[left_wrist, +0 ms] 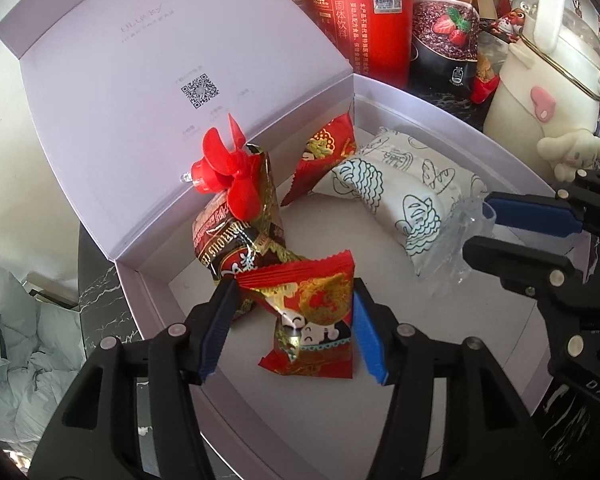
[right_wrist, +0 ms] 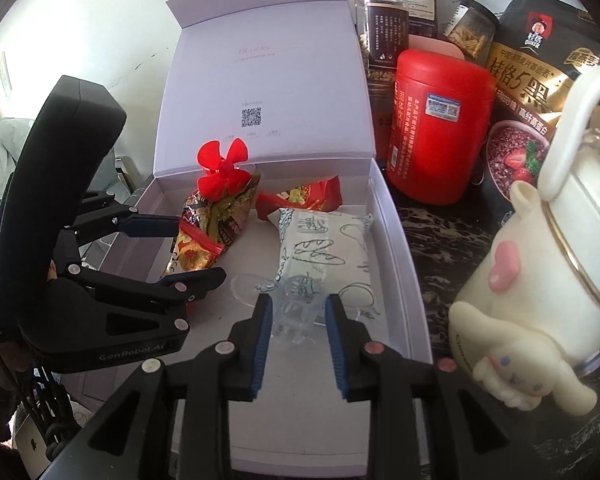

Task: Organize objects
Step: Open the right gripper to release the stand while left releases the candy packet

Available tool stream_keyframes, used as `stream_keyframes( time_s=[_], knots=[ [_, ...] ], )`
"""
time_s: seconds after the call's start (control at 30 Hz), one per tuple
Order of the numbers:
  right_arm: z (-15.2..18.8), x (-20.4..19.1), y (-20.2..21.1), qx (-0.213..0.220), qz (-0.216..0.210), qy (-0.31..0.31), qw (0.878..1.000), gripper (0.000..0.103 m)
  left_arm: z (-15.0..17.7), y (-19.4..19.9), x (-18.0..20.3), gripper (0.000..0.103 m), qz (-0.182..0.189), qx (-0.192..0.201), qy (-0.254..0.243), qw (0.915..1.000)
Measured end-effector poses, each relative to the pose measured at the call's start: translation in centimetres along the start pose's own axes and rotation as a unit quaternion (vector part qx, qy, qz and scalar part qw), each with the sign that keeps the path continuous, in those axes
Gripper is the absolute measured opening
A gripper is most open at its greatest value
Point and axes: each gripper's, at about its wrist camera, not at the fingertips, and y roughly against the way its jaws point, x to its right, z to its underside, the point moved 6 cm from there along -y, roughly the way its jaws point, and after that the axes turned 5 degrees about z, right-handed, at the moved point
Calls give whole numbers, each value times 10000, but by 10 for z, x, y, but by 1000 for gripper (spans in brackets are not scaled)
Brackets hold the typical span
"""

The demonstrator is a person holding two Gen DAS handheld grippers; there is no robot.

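Looking along the left tool [left_wrist: 292, 328], its two blue-padded fingers straddle a red snack packet [left_wrist: 310, 316] low in the open lilac box [left_wrist: 452, 120]; the pads stand at the packet's edges, but I cannot tell whether they press it or merely flank it. Just ahead of the tool a dark foil bag [left_wrist: 240, 232] leans toward the raised lid, with a red plastic propeller [left_wrist: 224, 172] at its top. Farther ahead lies a second red packet [left_wrist: 324, 152]. Ahead and to the right rests a white illustrated pouch [left_wrist: 400, 192], its clear crimped end caught between the fingers of the right tool [left_wrist: 476, 228], which enters from the right. Beyond the box stand a red canister [left_wrist: 360, 20] and a cream bottle [left_wrist: 540, 80] on the dark marbled bench [left_wrist: 444, 96].

From the right tool's [right_wrist: 298, 332] own view, its fingers sit close on either side of the pouch's [right_wrist: 328, 248] clear end, clenched on it. To its left, the left tool [right_wrist: 196, 248] brackets the red snack packet [right_wrist: 192, 252]. The canister [right_wrist: 440, 128] and bottle [right_wrist: 548, 280] stand to the right, outside the box [right_wrist: 396, 248].
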Motion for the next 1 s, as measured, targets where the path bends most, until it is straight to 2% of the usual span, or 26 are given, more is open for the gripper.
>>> stream_keyframes(
  time_s=[0.07, 0.4, 0.53, 0.7, 0.87, 1.0],
  knots=[
    [1, 0, 2, 47, 20, -5, 10000, 40, -3, 2, 1, 55, 20, 64, -20, 10000],
    [-1, -1, 6, 121, 88, 31, 9999, 40, -9, 3, 1, 68, -64, 237, 11, 9997],
    [-2, -4, 2, 143, 198, 139, 9996, 41, -8, 6, 1, 69, -58, 281, 8, 9996],
    [-3, -5, 8, 157, 235, 72, 9996, 50, -6, 17, -6, 69, 48, 391, 151, 9991],
    [-7, -6, 22, 294, 319, -1, 9991, 52, 0, 27, -7, 69, 163, 433, 321, 9984],
    [-9, -8, 32, 356, 395, -17, 9986, 53, 0, 37, -5, 70, 113, 561, 355, 9977]
  ],
)
